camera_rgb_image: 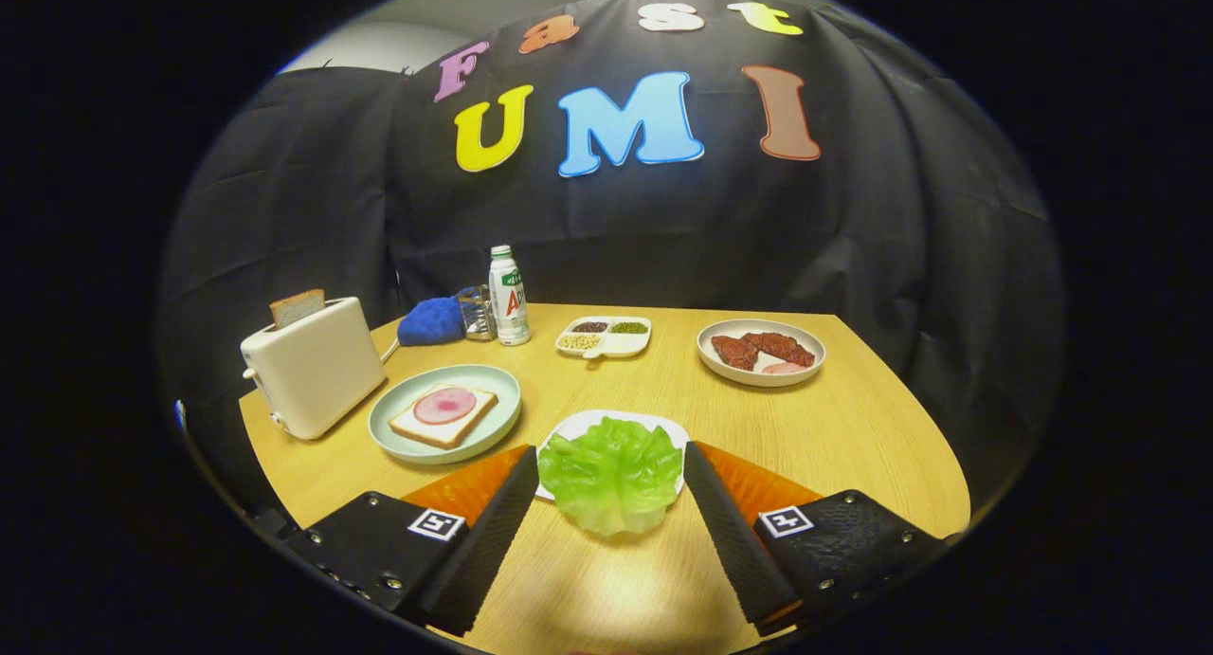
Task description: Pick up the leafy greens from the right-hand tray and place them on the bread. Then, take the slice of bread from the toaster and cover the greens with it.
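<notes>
Leafy greens are lying on their white tray between the released, wide-spread jaws of the gripper, lined up for grasping, with the bread waiting ahead-left.

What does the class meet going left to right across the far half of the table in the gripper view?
Toaster → blue mitt → bottle → divided dish → plate of meat. Nearer, the open tongs flank the leafy greens.
</notes>
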`<control>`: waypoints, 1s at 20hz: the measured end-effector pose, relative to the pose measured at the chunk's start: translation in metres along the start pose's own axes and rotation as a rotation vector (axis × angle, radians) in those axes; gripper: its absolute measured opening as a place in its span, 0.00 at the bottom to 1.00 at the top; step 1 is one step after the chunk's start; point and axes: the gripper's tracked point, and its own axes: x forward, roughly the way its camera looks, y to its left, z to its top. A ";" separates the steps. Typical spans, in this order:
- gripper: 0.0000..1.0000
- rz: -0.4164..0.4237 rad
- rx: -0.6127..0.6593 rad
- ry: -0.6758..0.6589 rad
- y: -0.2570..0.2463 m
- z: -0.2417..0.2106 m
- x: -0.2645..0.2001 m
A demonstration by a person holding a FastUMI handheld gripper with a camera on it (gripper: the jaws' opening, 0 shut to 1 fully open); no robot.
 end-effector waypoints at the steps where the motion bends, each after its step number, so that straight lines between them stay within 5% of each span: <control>1: 0.97 0.000 -0.004 0.028 0.002 -0.006 0.004; 7: 0.97 -0.025 -0.013 0.203 -0.001 -0.049 0.028; 10: 0.85 -0.011 0.021 0.231 0.001 -0.056 0.033; 11: 0.76 -0.013 0.029 0.230 0.001 -0.056 0.035; 13: 0.44 -0.028 0.046 0.215 -0.003 -0.052 0.041; 14: 0.18 -0.028 0.061 0.217 -0.004 -0.052 0.040; 15: 0.08 -0.010 0.050 0.232 -0.001 -0.055 0.039; 20: 0.00 -0.011 0.014 0.210 -0.008 -0.054 0.040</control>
